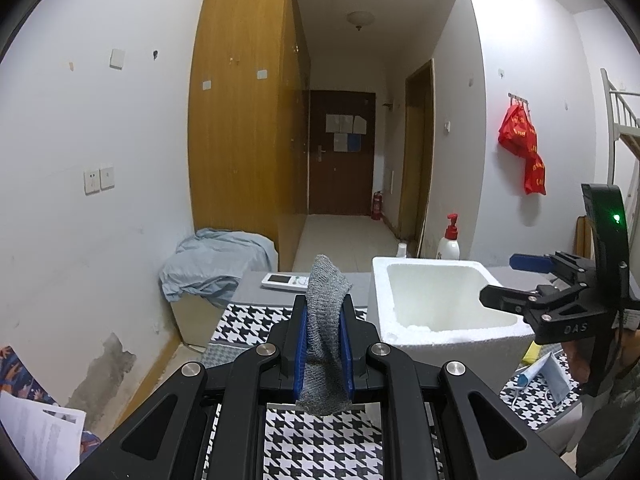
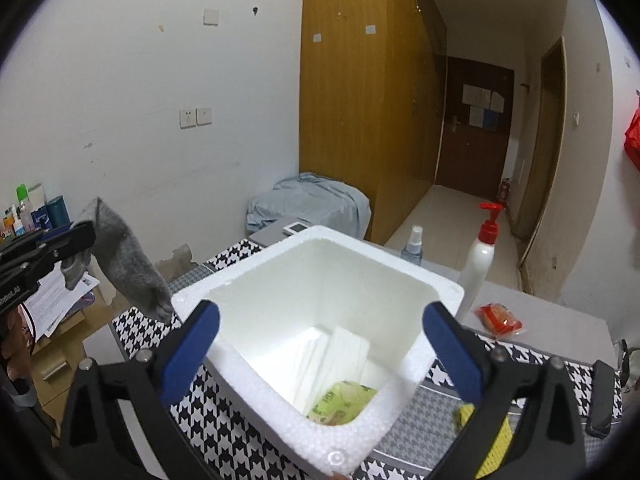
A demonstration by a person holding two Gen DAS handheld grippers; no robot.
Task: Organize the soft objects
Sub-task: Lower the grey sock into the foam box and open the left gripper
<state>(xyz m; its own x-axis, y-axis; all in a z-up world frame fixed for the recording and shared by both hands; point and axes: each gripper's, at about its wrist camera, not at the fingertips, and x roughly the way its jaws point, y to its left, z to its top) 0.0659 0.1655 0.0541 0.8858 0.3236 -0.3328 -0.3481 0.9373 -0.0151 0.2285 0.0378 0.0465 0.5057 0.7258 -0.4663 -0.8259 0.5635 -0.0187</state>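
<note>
The left gripper was clamped on a grey sock, its blue pads pressed against the knit from both sides; seen from the right wrist, the sock hung in the air just beside the left rim of the white foam box, its lower end near the box's corner. The right gripper stood wide open over the box, its blue fingers spread to either side of the opening and holding nothing. Inside the box lay white folded pieces and a green packet. The box sat on a table covered by a black-and-white houndstooth cloth. On the grey surface behind were a pump bottle, a small spray bottle, a red wrapped snack and a white remote. Beyond stood a tall wooden wardrobe, a dark door down the hallway, and a light blue cloth draped over a low piece of furniture.
</note>
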